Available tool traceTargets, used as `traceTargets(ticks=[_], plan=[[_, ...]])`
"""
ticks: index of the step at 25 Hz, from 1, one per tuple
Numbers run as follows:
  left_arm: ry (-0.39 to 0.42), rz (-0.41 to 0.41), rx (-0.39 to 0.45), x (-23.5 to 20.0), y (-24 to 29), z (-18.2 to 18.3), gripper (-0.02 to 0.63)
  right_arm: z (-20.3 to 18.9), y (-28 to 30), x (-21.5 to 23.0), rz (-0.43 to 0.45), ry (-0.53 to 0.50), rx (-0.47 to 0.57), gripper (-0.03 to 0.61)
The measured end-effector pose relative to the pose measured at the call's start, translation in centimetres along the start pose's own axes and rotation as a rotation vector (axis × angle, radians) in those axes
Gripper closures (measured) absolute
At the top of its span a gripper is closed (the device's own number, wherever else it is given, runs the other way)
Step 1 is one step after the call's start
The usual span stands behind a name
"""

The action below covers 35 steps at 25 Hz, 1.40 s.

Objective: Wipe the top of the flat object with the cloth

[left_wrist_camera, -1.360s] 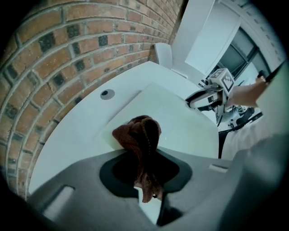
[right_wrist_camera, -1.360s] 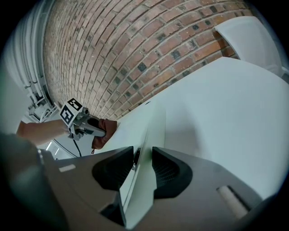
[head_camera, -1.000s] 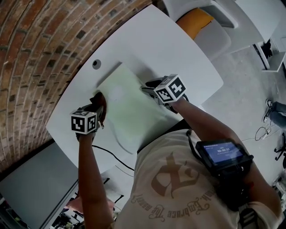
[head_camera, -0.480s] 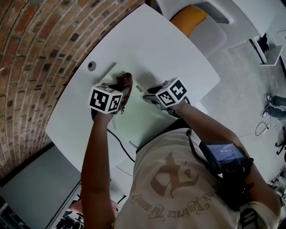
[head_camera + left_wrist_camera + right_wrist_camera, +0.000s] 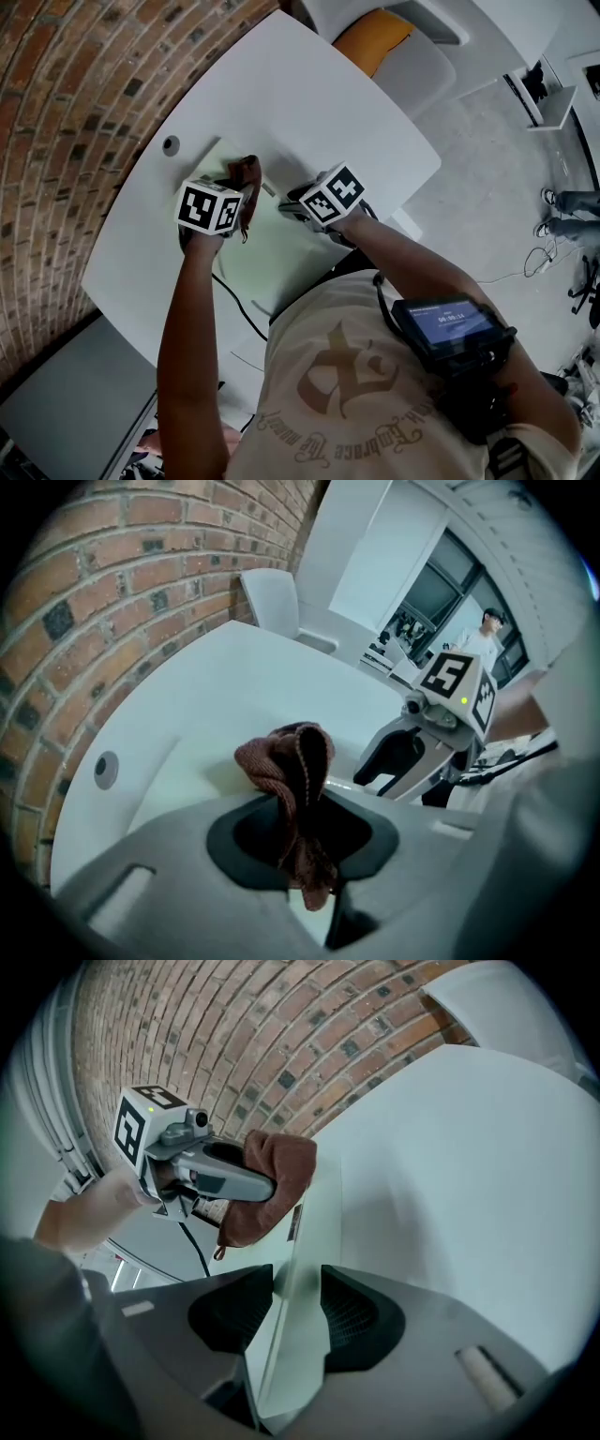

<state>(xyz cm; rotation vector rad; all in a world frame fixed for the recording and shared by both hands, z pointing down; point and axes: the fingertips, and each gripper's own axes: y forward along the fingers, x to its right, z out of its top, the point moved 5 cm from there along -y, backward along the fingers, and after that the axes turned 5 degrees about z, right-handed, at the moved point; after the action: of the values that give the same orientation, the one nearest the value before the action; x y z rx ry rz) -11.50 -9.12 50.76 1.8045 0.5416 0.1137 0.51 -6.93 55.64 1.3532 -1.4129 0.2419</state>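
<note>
Head view steeply down, gripper views low, close, sharing table (image 5: 309,84)

Two grippers — left gripper (image 5: 298,841), right gripper (image 5: 296,1309); one brown cloth (image 5: 286,761); one pale flat board (image 5: 277,239); one white table (image 5: 319,94); one round grommet (image 5: 171,145) — one arm-strapped screen device (image 5: 450,328)

Left hand-held gripper (image 5: 300,855) clamping cloth (image 5: 284,759); right hand-held gripper (image 5: 295,1302) just opened astride board (image 5: 315,1215)

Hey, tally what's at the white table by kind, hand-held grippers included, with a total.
Brown cloth: 1
Pale green flat board: 1
Hand-held gripper: 2 (left hand-held gripper shut on the cloth; right hand-held gripper, jaws just opened around the board's edge)
Total: 4
</note>
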Motion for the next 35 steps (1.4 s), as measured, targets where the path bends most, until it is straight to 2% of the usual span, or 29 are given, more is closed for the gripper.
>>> traceTargets(ticks=[4, 11, 19, 25, 29, 35], plan=[[-0.047, 0.020, 0.003, -1.0, -1.1, -3.0, 0.540, -0.1, 0.0, 0.2, 0.005, 0.004, -0.012, 0.411], [-0.189, 0.072, 0.010, -2.6, -3.9, -10.0, 0.540, -0.1, 0.0, 0.2, 0.009, 0.008, -0.014, 0.417], [-0.333, 0.139, 0.055, -4.2, -6.3, -16.4, 0.540, -0.2, 0.0, 0.5, 0.010, 0.010, -0.015, 0.417], [-0.350, 0.215, -0.011, -5.1, -7.8, -19.2, 0.540, -0.1, -0.1, 0.4, 0.013, 0.015, -0.012, 0.417], [-0.352, 0.213, 0.007, -4.7, -8.8, -18.3, 0.540, 0.0, 0.0, 0.4, 0.017, 0.019, -0.007, 0.417], [-0.252, 0.059, 0.105, -0.8, -7.6, -10.7, 0.540, 0.0, 0.0, 0.5, 0.019, 0.028, 0.004, 0.416]])
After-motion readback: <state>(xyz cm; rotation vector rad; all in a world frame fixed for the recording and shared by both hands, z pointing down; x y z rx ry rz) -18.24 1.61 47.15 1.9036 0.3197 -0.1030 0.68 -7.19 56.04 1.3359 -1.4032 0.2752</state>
